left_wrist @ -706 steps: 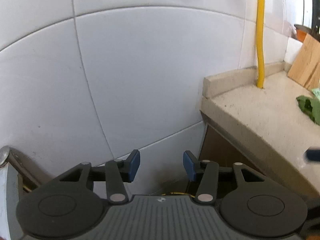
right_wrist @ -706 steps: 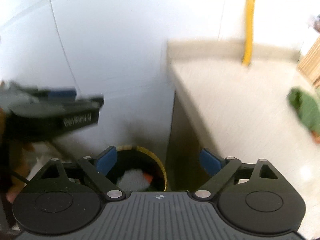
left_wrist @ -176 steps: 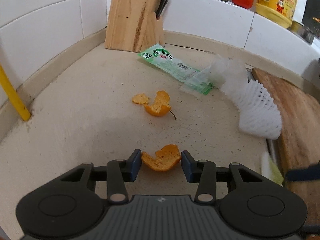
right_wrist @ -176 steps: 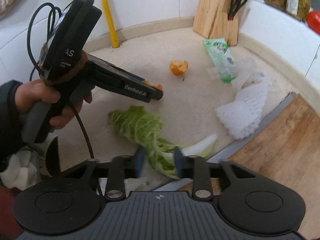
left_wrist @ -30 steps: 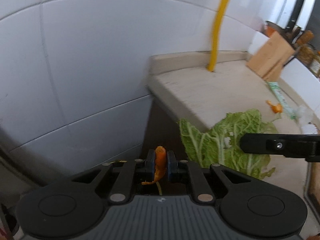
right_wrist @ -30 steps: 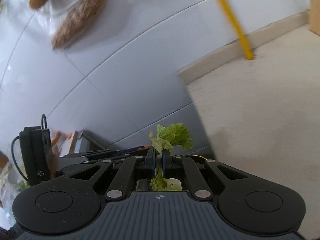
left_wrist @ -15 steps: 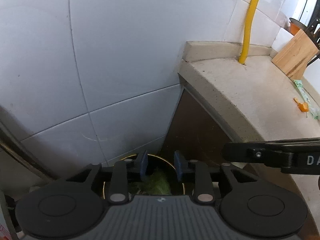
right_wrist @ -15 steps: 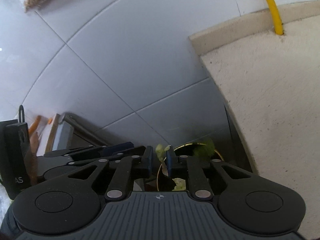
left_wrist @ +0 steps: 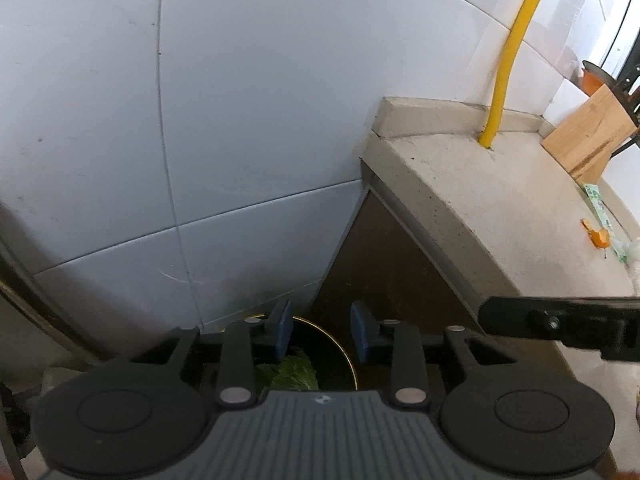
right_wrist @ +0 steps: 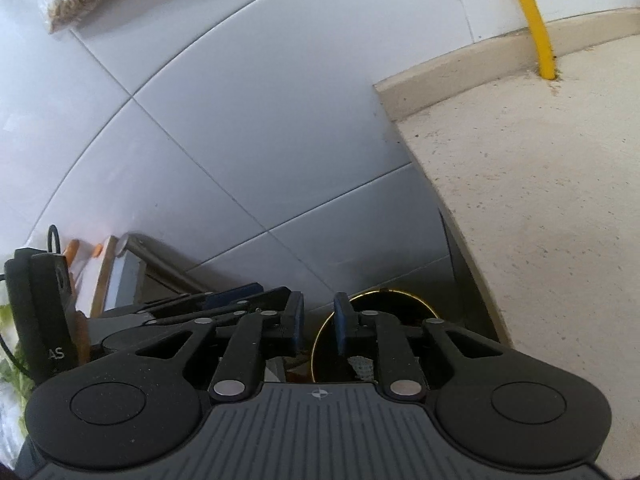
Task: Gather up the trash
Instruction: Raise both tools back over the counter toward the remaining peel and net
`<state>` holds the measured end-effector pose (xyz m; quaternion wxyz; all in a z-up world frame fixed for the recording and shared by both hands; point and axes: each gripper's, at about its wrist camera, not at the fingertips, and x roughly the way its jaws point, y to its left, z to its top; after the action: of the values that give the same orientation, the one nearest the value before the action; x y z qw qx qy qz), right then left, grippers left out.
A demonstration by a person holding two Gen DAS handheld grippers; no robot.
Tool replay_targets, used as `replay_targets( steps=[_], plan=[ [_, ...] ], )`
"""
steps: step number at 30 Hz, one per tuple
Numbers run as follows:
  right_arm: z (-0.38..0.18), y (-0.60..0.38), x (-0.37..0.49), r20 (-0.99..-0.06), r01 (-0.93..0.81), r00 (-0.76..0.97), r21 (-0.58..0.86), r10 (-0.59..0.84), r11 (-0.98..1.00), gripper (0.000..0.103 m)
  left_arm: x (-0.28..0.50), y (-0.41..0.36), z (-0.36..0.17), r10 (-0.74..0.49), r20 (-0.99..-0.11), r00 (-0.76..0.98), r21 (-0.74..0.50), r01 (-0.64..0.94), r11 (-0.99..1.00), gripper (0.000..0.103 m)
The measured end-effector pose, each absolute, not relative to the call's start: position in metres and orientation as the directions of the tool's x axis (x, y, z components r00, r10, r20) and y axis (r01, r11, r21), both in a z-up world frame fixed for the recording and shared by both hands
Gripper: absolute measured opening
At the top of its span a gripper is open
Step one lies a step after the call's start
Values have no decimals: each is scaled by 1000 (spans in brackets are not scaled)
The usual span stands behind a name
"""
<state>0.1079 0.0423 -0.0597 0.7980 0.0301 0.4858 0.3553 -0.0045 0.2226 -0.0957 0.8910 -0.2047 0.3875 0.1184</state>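
Left gripper: the left gripper (left_wrist: 321,332), black with blue pads, is pointing down over the bin; its jaws are standing apart with nothing between them, released.
Right gripper: the right gripper (right_wrist: 319,324), same build, is hovering just right of the left one; its jaws are opening, and nothing is lying between the pads.
Bin: a dark round trash bin with a thin gold rim (left_wrist: 347,354) is sitting on the floor in the corner, between the white tiled wall (left_wrist: 240,120) and the brown side of the counter.
Trash in bin: green cabbage leaves (left_wrist: 294,372) are lying inside the bin, below the left gripper's pads.
Counter: a beige speckled stone countertop (left_wrist: 500,208) is stretching away on the right, well above the bin.
Trash left on counter: a small piece of orange peel (left_wrist: 599,238) and a green-and-white plastic wrapper (left_wrist: 602,208) are lying at the far right, close together.
Other things: a yellow pipe (left_wrist: 508,60) is rising from the counter's far edge; a pale wooden knife block (left_wrist: 588,136) is standing further right.
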Motion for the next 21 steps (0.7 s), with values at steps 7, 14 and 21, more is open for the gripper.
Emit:
replay_targets(
  steps=[7,14,21],
  plan=[
    [-51,24,84,-754,-530,336,345,565,775,40,-2,218,-95,11,-735,678,-292,-330,898,27],
    [-27,-18,67,-706,-486,517,224,484,845,70,0,210,-95,-42,-728,684,-307,-270,913,32],
    [-7,-86,71,-664,-340,656,165,359,926,79,-4,203,-85,-30,-710,704,-309,-272,911,33]
  ],
)
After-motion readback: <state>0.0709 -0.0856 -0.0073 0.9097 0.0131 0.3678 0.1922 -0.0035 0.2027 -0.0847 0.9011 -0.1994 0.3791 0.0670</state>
